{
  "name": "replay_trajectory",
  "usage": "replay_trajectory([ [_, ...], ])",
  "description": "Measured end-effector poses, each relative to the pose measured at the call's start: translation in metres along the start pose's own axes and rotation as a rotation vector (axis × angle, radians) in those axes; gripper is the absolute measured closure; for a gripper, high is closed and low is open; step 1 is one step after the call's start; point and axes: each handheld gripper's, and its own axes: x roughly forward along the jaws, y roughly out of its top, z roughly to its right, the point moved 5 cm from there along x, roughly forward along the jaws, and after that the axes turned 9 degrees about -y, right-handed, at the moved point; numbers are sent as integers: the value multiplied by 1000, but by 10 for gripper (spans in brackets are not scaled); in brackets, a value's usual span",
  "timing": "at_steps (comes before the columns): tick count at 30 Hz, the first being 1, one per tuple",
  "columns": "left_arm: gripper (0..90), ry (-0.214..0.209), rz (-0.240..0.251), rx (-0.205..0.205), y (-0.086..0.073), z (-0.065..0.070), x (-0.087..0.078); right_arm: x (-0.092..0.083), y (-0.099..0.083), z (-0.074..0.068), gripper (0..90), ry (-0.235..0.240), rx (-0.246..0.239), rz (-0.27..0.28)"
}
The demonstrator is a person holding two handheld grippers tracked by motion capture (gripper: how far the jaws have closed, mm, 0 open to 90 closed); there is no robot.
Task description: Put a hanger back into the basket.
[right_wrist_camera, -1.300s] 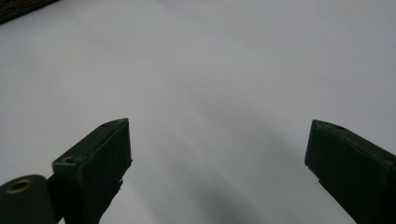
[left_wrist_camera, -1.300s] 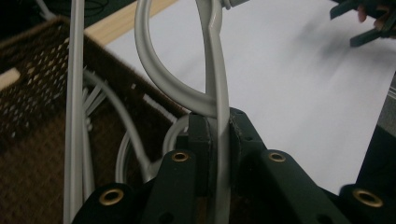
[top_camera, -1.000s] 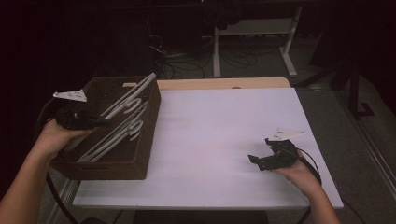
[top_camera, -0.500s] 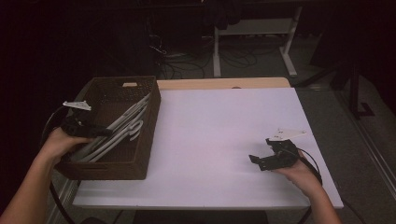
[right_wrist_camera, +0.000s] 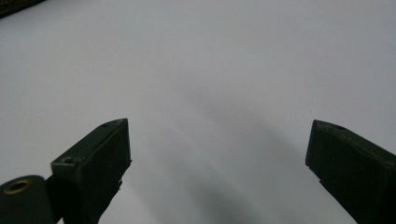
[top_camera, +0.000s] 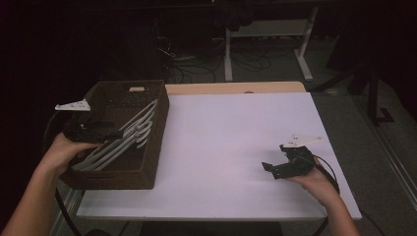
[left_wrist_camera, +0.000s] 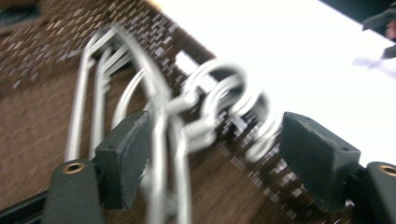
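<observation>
Several hanger hooks [left_wrist_camera: 224, 100] between the just-opened left gripper [left_wrist_camera: 210, 154] jaws show close-up; right gripper [right_wrist_camera: 217, 163] gapes.

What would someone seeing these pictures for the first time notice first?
Probably the dark woven basket at the table's left edge, with pale hangers lying slantwise inside. The left gripper hangs over them, its jaws just opened, hanger hooks between the pads but not pinched. Across the bare white table, the right gripper rests open near the right front corner.
</observation>
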Motion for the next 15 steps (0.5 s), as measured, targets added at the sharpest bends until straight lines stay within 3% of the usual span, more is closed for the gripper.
replay_trajectory([
  [7,197,-99,81,57,23,45,26,-8,12,-1,51,14,-2,27],
  [11,158,-121,91,92,27,61,37,-16,23,-2,39,31,4,48],
  [12,148,-134,100,116,29,73,46,-18,28,-3,32,37,2,58],
  [15,133,-132,104,136,28,81,55,-22,35,-4,23,47,2,65],
])
